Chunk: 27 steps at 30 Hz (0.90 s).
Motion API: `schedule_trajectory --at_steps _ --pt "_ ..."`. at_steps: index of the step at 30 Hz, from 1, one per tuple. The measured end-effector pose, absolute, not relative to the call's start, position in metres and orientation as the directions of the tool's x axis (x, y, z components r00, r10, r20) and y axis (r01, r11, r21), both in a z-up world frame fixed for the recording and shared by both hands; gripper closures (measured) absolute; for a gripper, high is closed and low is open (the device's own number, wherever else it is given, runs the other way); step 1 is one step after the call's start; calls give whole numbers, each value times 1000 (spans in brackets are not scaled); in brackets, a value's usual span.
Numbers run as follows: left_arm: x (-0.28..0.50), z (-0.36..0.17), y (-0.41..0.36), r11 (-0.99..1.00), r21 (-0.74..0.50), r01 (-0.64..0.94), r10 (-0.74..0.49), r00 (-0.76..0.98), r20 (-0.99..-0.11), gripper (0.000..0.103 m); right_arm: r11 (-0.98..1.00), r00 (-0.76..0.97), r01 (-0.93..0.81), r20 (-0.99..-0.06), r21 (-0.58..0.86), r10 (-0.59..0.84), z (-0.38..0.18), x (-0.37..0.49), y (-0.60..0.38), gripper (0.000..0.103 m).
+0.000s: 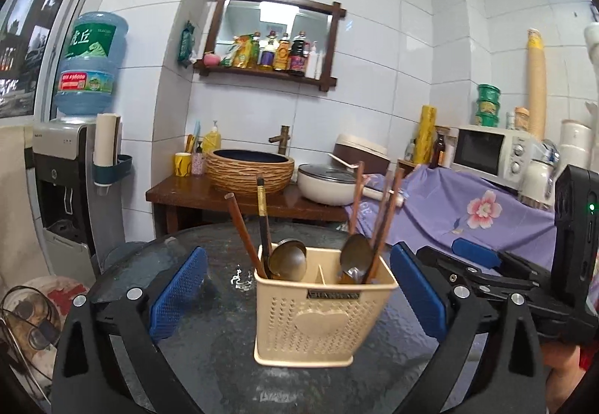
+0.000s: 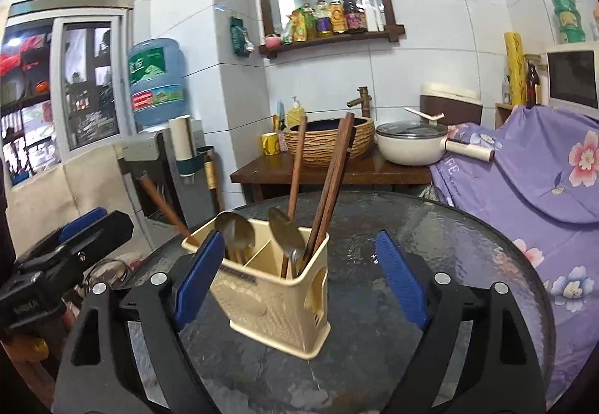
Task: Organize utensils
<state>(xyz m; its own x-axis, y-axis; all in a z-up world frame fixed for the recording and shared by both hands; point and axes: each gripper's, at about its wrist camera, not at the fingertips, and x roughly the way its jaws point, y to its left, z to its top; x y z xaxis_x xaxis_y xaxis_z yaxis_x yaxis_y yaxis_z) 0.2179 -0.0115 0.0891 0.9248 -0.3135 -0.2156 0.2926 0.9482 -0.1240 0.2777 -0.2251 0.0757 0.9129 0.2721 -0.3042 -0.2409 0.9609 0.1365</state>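
Holder (image 1: 322, 309), cream, mid-desk (image 1: 209, 358); spoons (image 1: 288, 260) and chopsticks (image 1: 385, 215) stowed. Left claw (image 1: 299, 298) and right claw (image 2: 303, 283): wide open, empty. Risk: a nudge tips it.

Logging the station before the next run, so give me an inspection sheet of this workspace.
Surface: round dark glass table, bare around the holder.
Job's things: beige utensil holder upright, two compartments; spoons and chopsticks stand in both.
Clutter: nothing seen on the table.
Grippers: left gripper open, straddling the holder, pads clear; right gripper open, holding nothing.
Cables: wire coil low beside the table.
Surroundings: basin, lidded pot, microwave, water dispenser, purple floral cloth.
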Motion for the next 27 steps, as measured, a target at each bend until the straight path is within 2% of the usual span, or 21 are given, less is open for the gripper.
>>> schedule_trajectory --at_steps 1,2,10,13,17,23,27 --pt "208 89 -11 945 -107 307 -324 922 -211 7 961 912 -251 -303 118 275 75 264 -225 8" --pt "198 87 -12 944 -89 318 -329 921 -207 7 961 915 -254 -295 110 276 75 255 -226 6" --pt "135 54 -4 936 12 352 -342 916 -207 7 948 910 -311 -269 65 317 47 182 -224 6" --pt "119 31 6 951 3 311 -301 924 -234 7 946 907 -314 -270 81 324 25 162 -226 6" --pt "96 8 12 971 50 233 -213 943 -256 7 959 925 -285 -263 4 276 0 129 -218 6" --pt "72 -7 19 979 -39 201 -204 940 -273 7 963 938 -268 -228 5 262 -16 89 -212 6" --pt "60 -11 22 985 -46 164 -170 945 -280 7 965 938 -264 -232 7 258 -24 72 -210 6"
